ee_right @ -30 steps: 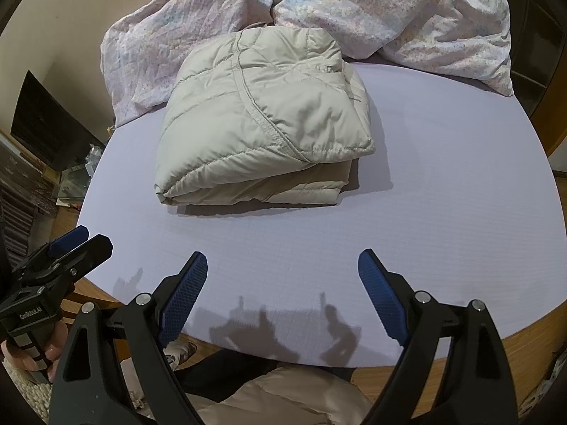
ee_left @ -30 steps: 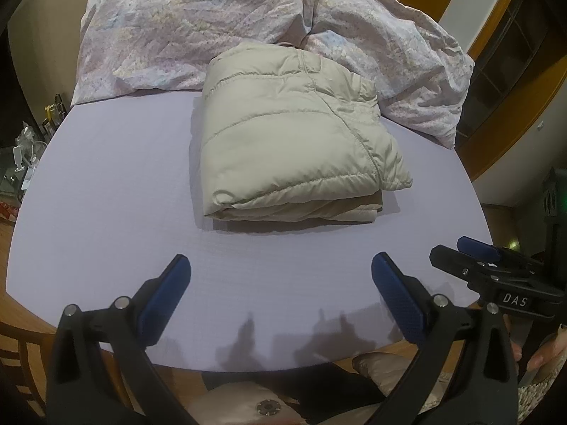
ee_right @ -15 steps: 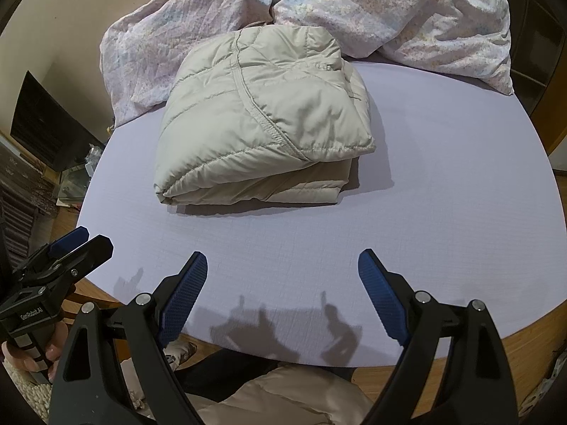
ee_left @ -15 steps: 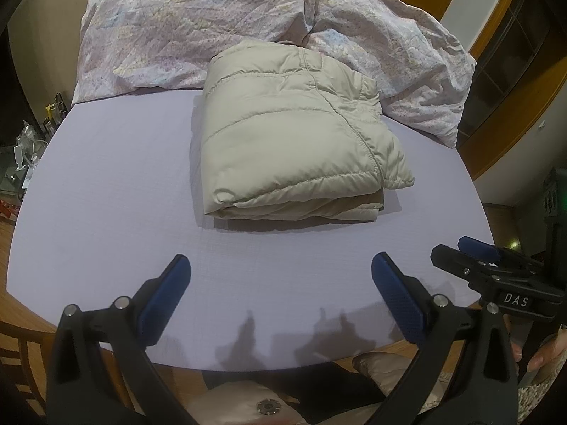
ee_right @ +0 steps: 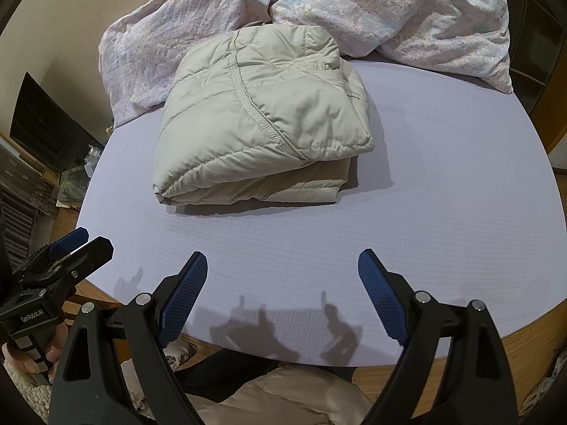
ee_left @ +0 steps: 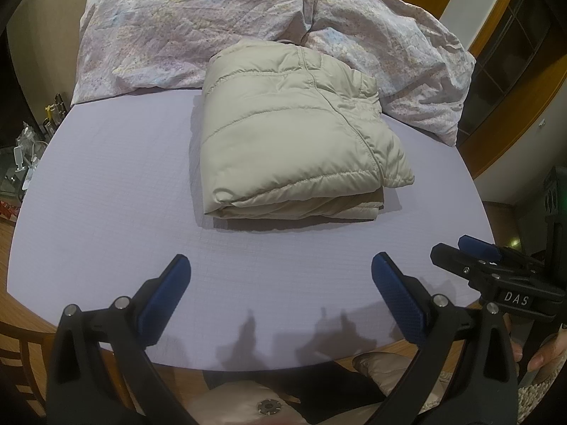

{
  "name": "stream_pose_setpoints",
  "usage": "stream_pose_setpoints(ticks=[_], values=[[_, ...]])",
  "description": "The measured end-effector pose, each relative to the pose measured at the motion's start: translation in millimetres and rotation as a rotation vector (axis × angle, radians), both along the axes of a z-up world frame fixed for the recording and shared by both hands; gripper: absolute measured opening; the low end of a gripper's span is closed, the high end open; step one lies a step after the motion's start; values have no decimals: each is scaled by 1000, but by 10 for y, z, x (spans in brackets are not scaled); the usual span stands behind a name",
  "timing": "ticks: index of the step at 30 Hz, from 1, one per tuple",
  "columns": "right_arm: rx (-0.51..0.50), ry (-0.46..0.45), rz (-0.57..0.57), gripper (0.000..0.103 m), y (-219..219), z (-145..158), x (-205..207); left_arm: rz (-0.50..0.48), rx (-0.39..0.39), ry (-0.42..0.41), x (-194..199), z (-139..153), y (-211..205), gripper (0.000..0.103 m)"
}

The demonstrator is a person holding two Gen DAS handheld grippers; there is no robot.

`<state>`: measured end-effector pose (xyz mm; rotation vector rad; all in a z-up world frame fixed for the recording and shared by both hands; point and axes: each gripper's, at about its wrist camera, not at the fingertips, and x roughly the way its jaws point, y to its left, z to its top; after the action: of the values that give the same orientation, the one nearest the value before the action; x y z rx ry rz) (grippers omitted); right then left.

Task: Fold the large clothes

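A beige puffer jacket (ee_left: 294,141) lies folded into a thick rectangle on the lavender-covered round table (ee_left: 106,184); it also shows in the right wrist view (ee_right: 262,120). My left gripper (ee_left: 280,276) is open and empty, held over the table's near edge, well short of the jacket. My right gripper (ee_right: 281,272) is open and empty, also over the near edge. The right gripper shows at the right in the left wrist view (ee_left: 471,251), and the left gripper shows at the left in the right wrist view (ee_right: 81,244).
A crumpled floral quilt (ee_left: 212,24) is heaped along the table's far side, touching the jacket's back; it also shows in the right wrist view (ee_right: 389,10). Wooden table rim (ee_right: 524,340) shows at the near edge. Cluttered shelves (ee_left: 24,156) stand to the left. A light garment lies below the table edge (ee_right: 290,396).
Nothing has visibly changed apart from a very slight camera shift; both grippers stay open near the table's front edge and the jacket lies still.
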<state>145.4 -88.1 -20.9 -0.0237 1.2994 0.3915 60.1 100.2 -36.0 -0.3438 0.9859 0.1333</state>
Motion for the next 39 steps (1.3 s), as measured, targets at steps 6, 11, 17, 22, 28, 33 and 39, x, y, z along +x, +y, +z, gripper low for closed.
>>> stream_pose_setpoints(ticks=[6,11,17,22,28,33,39], values=[[0,0,-1,89,-8,-1,11,0,1,-2,0,2,-4,101],[0,1,0,89,-6,-4,9,2,1,0,4,0,-7,101],[0,1,-2,89,-1,-3,7,1,1,0,7,3,-7,101],[0,0,-2,89,-3,-3,11,0,2,0,8,-2,-7,101],[-1,1,-1,89,-2,-3,15,1,1,2,14,-6,-14,101],[0,1,0,89,0,0,20,-1,2,3,16,-14,-8,101],[0,2,-1,89,0,-1,22,0,2,4,24,-6,-19,101]])
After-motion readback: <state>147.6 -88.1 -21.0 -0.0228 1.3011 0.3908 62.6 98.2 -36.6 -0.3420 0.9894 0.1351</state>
